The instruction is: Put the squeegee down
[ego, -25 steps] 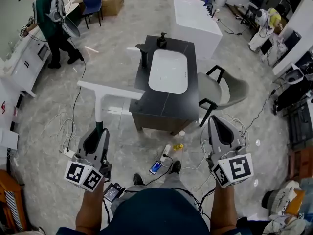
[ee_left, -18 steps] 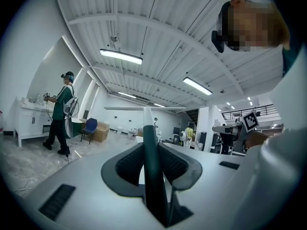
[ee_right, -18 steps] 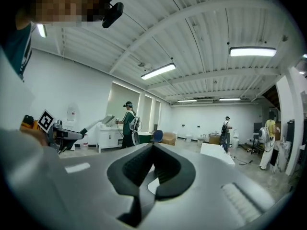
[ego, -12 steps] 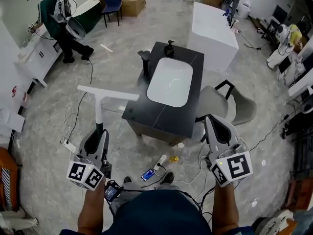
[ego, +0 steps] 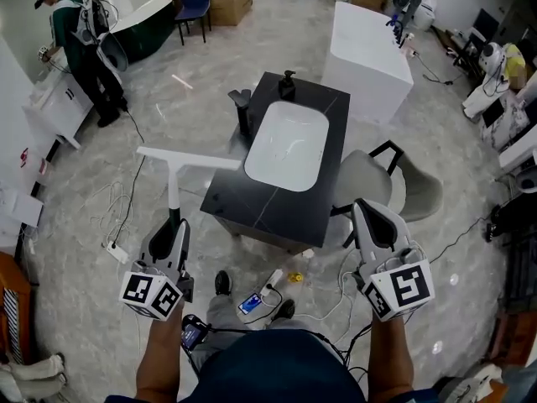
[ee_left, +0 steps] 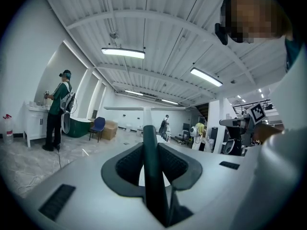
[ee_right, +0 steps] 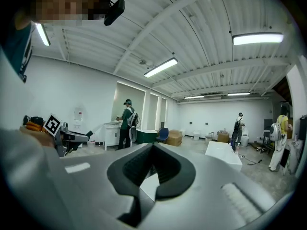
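Observation:
The squeegee (ego: 174,183) has a white T-shaped blade, a white shaft and a dark green handle. My left gripper (ego: 175,225) is shut on that handle and holds it out level, blade toward the black counter's (ego: 252,208) left edge. In the left gripper view the green handle (ee_left: 149,169) runs between the pads, with the blade (ee_left: 139,109) far ahead. My right gripper (ego: 370,209) is at the lower right, near the counter's front corner, shut with nothing in it. The right gripper view shows its jaws (ee_right: 153,147) meeting at the tips.
The counter holds a white sink (ego: 285,145), a black faucet (ego: 242,107) and a soap dispenser (ego: 288,82). A grey chair (ego: 394,183) stands to its right, a white block (ego: 369,44) behind. Cables and a phone (ego: 249,302) lie on the floor. A person (ego: 80,40) works at far left.
Both grippers have moved forward toward the counter, the squeegee still held in the left one. The person at far left has shifted position.

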`<state>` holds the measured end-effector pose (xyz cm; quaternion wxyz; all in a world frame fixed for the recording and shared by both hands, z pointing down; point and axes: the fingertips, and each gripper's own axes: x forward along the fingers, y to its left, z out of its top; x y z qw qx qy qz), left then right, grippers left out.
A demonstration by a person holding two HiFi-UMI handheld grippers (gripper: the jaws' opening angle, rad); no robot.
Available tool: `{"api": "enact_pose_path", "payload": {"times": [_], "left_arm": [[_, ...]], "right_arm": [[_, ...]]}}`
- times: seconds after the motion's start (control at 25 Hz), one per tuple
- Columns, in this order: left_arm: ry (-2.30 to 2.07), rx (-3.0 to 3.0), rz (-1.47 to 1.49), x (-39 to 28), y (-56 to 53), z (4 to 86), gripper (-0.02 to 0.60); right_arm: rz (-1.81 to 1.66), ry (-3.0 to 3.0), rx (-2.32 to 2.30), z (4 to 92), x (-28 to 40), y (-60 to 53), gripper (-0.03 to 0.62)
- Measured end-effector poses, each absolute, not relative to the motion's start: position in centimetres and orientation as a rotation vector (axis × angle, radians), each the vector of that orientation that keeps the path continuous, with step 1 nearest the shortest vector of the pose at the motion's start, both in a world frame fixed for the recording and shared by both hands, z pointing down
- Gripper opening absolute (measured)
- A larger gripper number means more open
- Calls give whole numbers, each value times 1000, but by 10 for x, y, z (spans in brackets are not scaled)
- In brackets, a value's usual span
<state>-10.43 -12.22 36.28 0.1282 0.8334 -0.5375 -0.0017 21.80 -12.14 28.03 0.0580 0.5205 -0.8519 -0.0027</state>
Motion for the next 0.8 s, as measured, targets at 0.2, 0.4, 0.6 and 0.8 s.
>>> {"api": "enact_pose_path", "payload": {"times": [0.2, 0.4, 0.6, 0.8], "left_arm": [[-1469, 2440, 51, -111, -171, 394, 94], [-1400, 2442, 109, -118, -222, 424, 94], [-1359, 2437, 157, -114, -266, 457, 94], [-1350, 2414, 203, -107, -298, 492, 94]], "right_arm": [[34, -2499, 1679, 292, 214, -145, 9], [110, -2433, 1720, 318, 202, -169, 9], [185, -2392, 1735, 350, 194, -196, 9], [213, -2365, 1745, 378, 198, -223, 9]]}}
